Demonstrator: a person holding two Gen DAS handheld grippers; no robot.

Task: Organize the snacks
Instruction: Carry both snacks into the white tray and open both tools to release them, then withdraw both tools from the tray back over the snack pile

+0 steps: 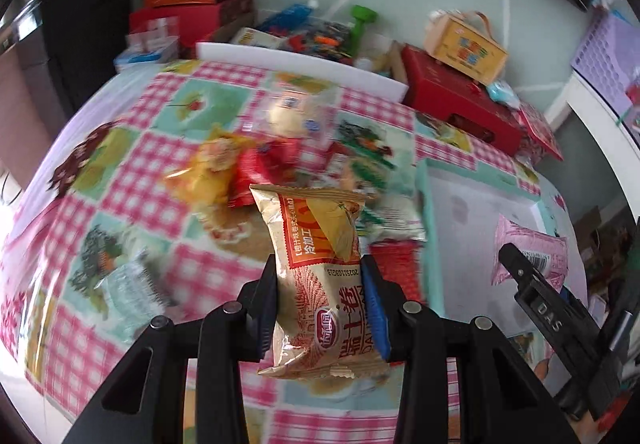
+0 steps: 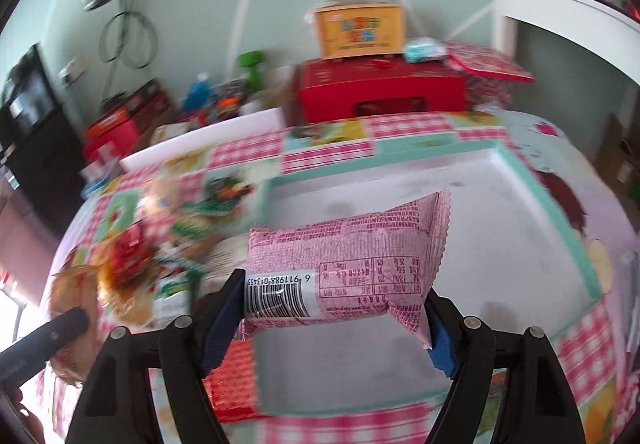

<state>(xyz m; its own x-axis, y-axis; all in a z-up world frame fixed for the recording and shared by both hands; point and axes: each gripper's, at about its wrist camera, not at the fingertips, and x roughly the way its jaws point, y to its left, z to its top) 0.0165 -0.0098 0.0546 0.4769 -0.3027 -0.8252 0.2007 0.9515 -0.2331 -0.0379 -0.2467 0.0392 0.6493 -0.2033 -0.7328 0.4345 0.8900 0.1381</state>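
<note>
Sorting looks barely begun: left tool point(image 1: 320, 304) grips a gold snack pack point(image 1: 320, 276) above the bench point(image 1: 140, 203), right tool point(image 2: 336, 318) clamps a pink snack pack point(image 2: 344, 272) over the bare teal-rimmed tray point(image 2: 560, 211). Left view alone shows the loose snack pile point(image 1: 256, 163) at 11 o'clock clearly; right view alone shows the tray floor.

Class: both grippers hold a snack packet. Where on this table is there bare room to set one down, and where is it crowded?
The white tray with the mint-green rim is bare inside, below the pink packet in the right gripper. The checked tablecloth shows an open patch left of the loose snack pile. Crowded: that pile, ahead of the gold packet in the left gripper, and the boxes along the wall.
</note>
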